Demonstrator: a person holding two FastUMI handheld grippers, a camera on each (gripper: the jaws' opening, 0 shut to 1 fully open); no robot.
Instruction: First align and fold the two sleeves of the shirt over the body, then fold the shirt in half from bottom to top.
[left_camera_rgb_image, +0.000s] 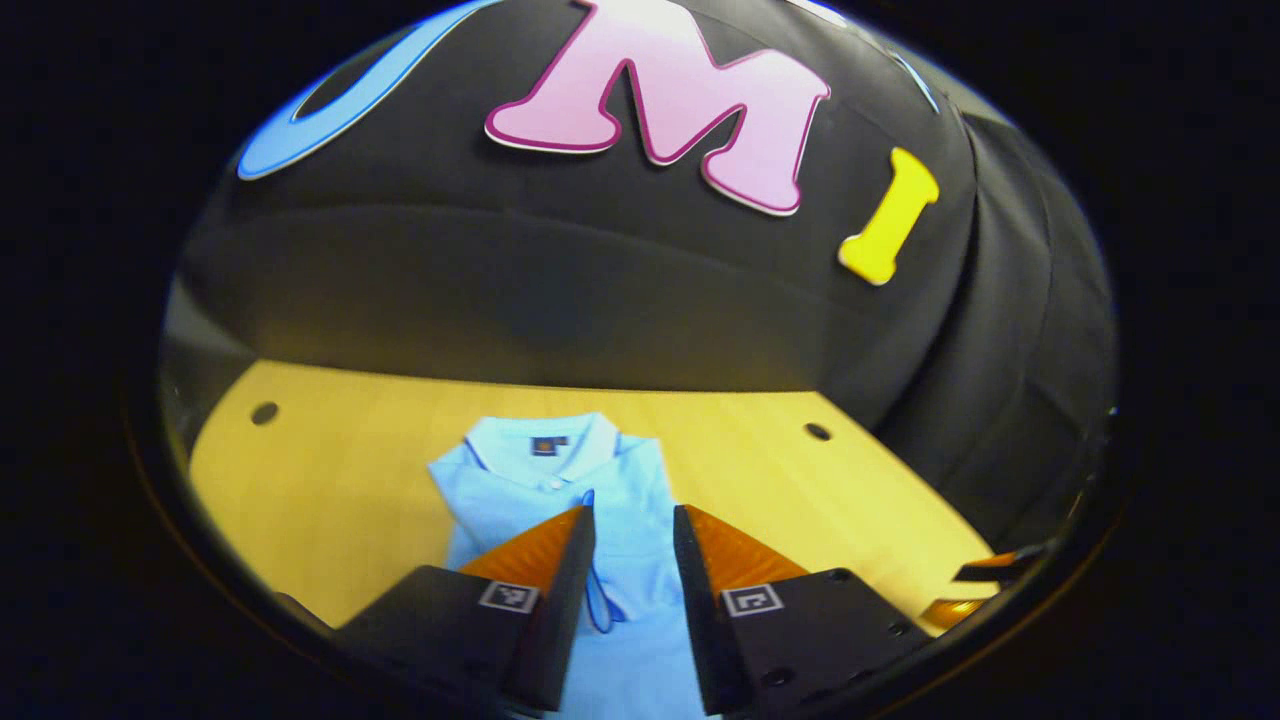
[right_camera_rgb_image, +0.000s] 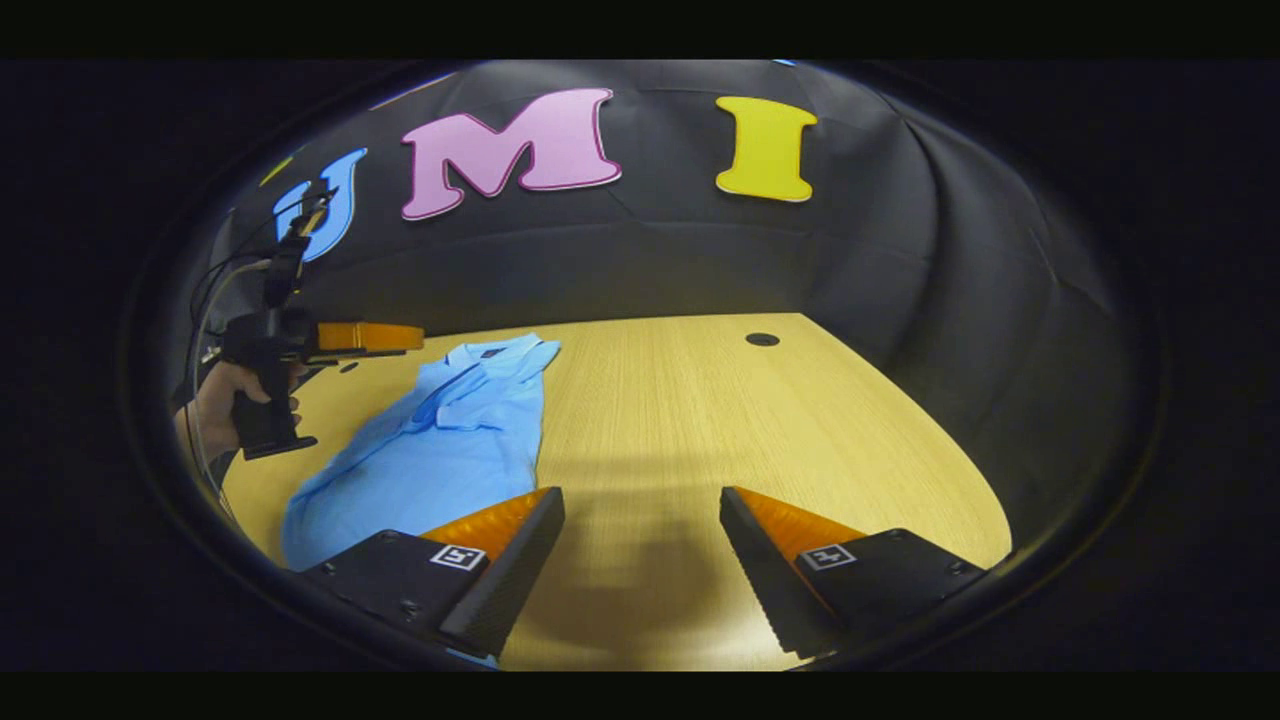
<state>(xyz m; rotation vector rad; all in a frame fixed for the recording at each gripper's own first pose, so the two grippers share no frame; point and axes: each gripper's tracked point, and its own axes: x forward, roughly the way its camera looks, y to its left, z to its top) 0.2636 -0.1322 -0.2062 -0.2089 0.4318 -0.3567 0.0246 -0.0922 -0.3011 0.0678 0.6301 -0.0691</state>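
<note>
The light blue shirt (left_camera_rgb_image: 545, 480) lies flat on the wooden desk (left_camera_rgb_image: 330, 500), collar toward the far edge by the black cloth wall (left_camera_rgb_image: 600, 300), both sleeves folded in over the body. Your left tool (left_camera_rgb_image: 634, 530) hovers above the middle of the shirt, its fingers a narrow gap apart, holding nothing. Your right tool (right_camera_rgb_image: 642, 515) is wide apart over bare desk, beside the shirt's edge. Your hand (right_camera_rgb_image: 225, 395) grips the left tool's handle.
</note>
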